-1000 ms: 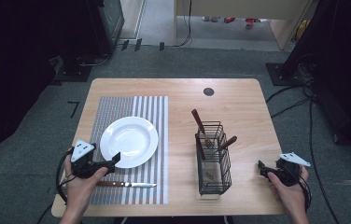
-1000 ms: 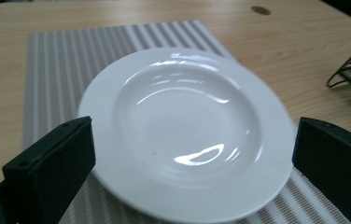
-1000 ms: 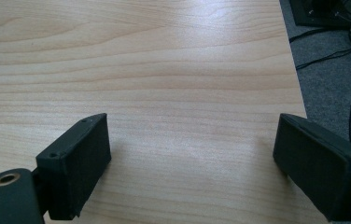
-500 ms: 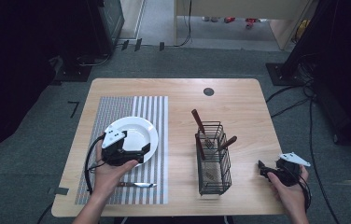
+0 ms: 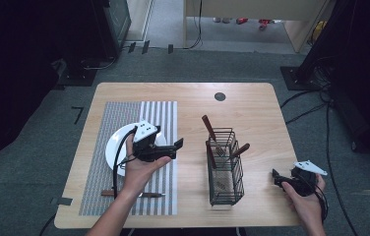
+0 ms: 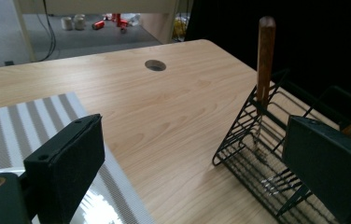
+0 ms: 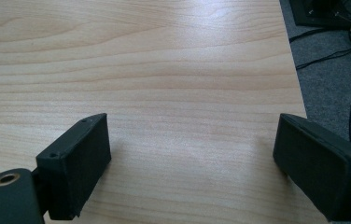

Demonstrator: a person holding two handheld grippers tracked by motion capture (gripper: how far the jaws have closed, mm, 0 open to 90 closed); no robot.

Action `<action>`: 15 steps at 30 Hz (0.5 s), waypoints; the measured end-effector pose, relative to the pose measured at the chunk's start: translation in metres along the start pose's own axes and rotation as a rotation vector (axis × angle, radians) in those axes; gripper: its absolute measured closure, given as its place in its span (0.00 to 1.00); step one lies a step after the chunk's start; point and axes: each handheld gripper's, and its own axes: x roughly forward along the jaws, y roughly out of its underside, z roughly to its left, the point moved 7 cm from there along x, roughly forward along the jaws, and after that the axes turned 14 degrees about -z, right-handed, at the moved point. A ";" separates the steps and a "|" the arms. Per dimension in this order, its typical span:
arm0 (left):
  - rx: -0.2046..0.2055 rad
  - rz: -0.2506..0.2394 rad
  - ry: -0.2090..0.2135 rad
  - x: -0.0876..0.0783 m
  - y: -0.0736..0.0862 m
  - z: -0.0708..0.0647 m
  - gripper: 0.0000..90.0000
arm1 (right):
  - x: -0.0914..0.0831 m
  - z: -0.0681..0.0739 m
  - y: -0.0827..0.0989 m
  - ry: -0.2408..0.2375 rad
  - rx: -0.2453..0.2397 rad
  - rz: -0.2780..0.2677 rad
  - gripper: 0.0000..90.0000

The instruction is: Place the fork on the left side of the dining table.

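Observation:
My left gripper (image 5: 177, 145) hovers over the right rim of the white plate (image 5: 115, 150), pointing right toward the black wire basket (image 5: 225, 169). Its jaws stand open with nothing between them, though they have just been closing a little. In the left gripper view the gripper (image 6: 201, 163) faces the basket (image 6: 248, 140), where a wooden handle (image 6: 265, 56) stands upright. Wooden-handled utensils (image 5: 208, 129) lean in the basket. My right gripper (image 5: 275, 176) rests near the table's front right corner, open (image 7: 192, 158) over bare wood.
The plate lies on a grey striped placemat (image 5: 124, 115). A wooden-handled knife (image 5: 141, 194) lies along the mat's front edge. A round cable hole (image 5: 220, 96) sits near the table's far edge. The table's right edge (image 7: 295, 84) is close to my right gripper.
My left gripper has travelled from the front left of the plate rightward and slightly up, across the plate to its right rim. The right gripper has stayed put.

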 end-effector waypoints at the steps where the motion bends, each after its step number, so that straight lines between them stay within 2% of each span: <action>1: -0.010 0.003 0.007 0.003 0.000 -0.001 0.07 | 0.000 0.000 0.000 0.000 0.000 0.000 0.12; 9: -0.038 -0.003 0.074 0.018 0.000 -0.015 0.22 | 0.000 0.000 0.000 -0.001 0.000 0.000 0.12; 10: -0.045 -0.001 0.092 0.022 -0.001 -0.019 0.29 | 0.000 0.000 0.000 0.000 0.000 0.001 0.12; 15: -0.043 0.010 0.126 0.033 -0.003 -0.029 0.41 | 0.000 0.000 0.000 0.000 0.002 0.002 0.12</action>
